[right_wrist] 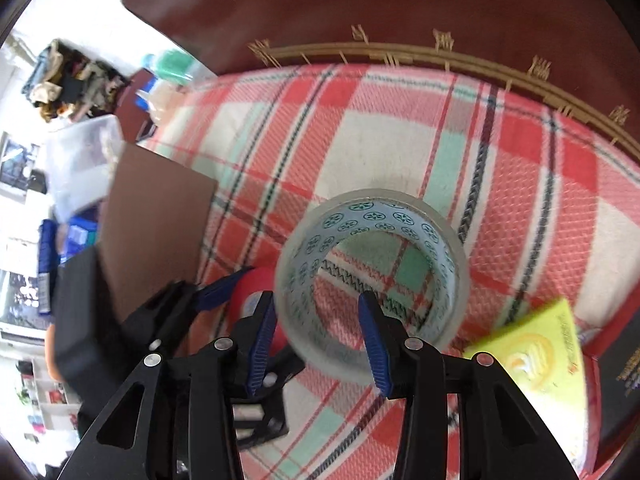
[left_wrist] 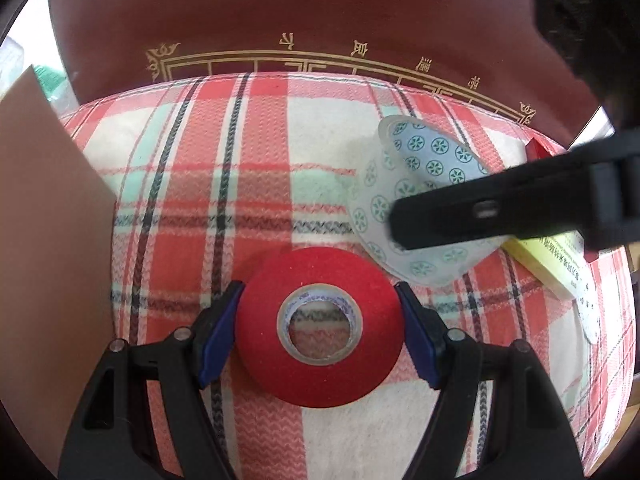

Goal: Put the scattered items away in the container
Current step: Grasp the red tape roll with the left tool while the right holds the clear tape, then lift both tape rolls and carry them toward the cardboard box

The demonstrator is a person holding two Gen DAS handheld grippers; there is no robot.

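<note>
**Two Tape Rolls Waiting to Be Put Away**

A red tape roll (left_wrist: pixel 319 326) is seen lying flat on the checked cloth (left_wrist: pixel 256 184). The left gripper (left_wrist: pixel 319 336) is placed around it, with one blue pad on each side of the roll. The pads look as if they are just touching the round edge, so the roll seems to be pinched, but how hard it is squeezed cannot be told.

A clear tape roll (right_wrist: pixel 372 280) with little green flower marks inside is found just beside the red one, a bit tilted. The right gripper (right_wrist: pixel 318 340) is spread over its near wall: one pad is outside the ring and one is inside the hole. The wall is not pressed yet.

A brown cardboard wall (left_wrist: pixel 48 220), likely the container, is seen at the left side, close to the red roll. A yellow box (right_wrist: pixel 532 348) is also left on the cloth.

Both rolls are probably light and stiff. The red roll can be held well across its round outside. The clear roll is likely smooth and slippery, so it is best held by its wall, one pad in and one pad out. A gentle squeeze should be enough, since the ring could be bent by a hard one.
</note>
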